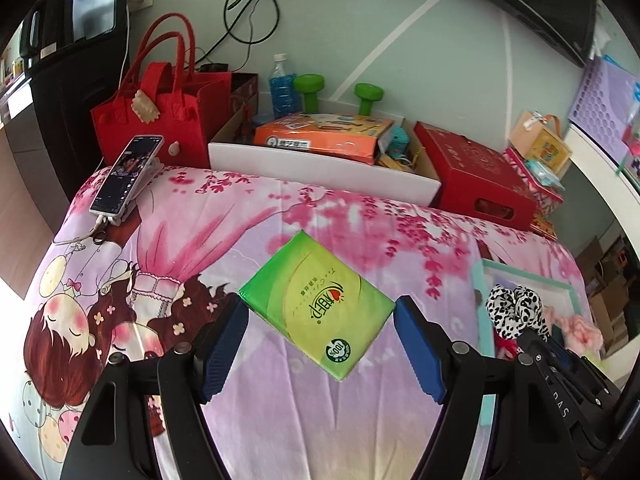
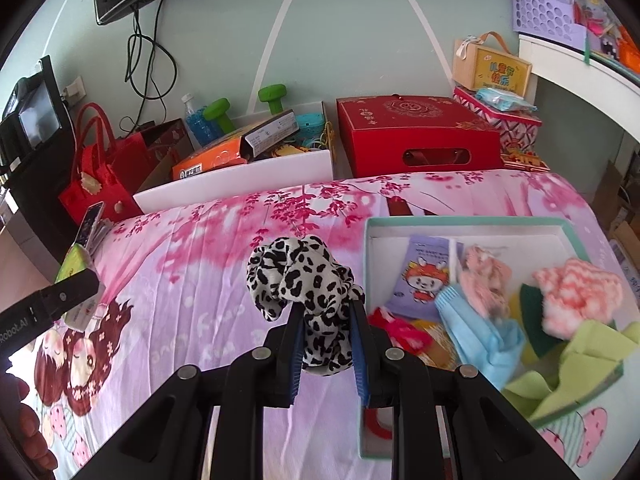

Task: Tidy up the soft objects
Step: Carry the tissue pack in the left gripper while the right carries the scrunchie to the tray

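Blue fingers [image 2: 294, 344] of the right gripper [image 2: 328, 350] pinch the leopard-print scrunchie [image 2: 298, 280] above the bed [image 2: 224, 280], the teal-rimmed box [image 2: 472, 222] just rightward; the left gripper [image 1: 320, 350] clamps the green tissue pack [image 1: 316, 306].

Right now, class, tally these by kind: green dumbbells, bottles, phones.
Dumbbells: 2
Bottles: 1
Phones: 1
Total: 4

Cartoon-print bed [image 1: 248, 392], phone [image 1: 126, 174], teal-rimmed box [image 2: 472, 222] on it
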### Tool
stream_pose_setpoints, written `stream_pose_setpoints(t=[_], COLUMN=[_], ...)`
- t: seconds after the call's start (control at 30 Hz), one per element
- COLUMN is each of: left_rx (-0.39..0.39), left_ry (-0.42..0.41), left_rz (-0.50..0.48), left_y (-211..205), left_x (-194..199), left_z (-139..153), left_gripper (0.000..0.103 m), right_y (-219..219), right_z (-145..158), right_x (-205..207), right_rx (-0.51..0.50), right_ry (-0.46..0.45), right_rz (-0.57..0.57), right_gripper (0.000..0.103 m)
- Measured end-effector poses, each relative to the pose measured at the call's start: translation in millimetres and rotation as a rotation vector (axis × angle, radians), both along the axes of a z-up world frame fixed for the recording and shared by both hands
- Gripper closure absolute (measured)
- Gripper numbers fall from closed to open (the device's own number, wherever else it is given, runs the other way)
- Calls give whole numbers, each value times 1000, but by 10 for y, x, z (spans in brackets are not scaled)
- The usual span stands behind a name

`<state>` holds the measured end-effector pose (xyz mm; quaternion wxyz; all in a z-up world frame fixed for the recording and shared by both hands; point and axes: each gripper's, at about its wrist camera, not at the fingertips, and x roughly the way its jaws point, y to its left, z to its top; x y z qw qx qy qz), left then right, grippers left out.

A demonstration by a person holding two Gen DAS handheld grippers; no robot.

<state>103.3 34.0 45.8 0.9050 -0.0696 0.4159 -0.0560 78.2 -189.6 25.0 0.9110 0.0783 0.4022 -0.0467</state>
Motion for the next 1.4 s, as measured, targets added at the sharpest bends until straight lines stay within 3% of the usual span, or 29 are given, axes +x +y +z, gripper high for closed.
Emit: stream_pose_setpoints(t=[0.27, 0.53, 0.97, 1.4], left_rx=[4, 10, 80, 134], left_ry=[-13, 0, -42, -29], left_rz=[-41, -91, -305, -478], left_y=[-173, -414, -1335, -2088], left_x=[-198, -147, -234, -361], left_z=[50, -3, -54, -316], left_gripper=[27, 27, 27, 27], right_y=[-111, -305, -924, -1467], right_z=[59, 49, 51, -23], right_x=[-306, -383, -495, -659], right_rx=[0, 15, 26, 58], right_ry=[-9, -2, 7, 30], right_rz=[-23, -69, -228, -336], right_gripper=[80, 80, 80, 80])
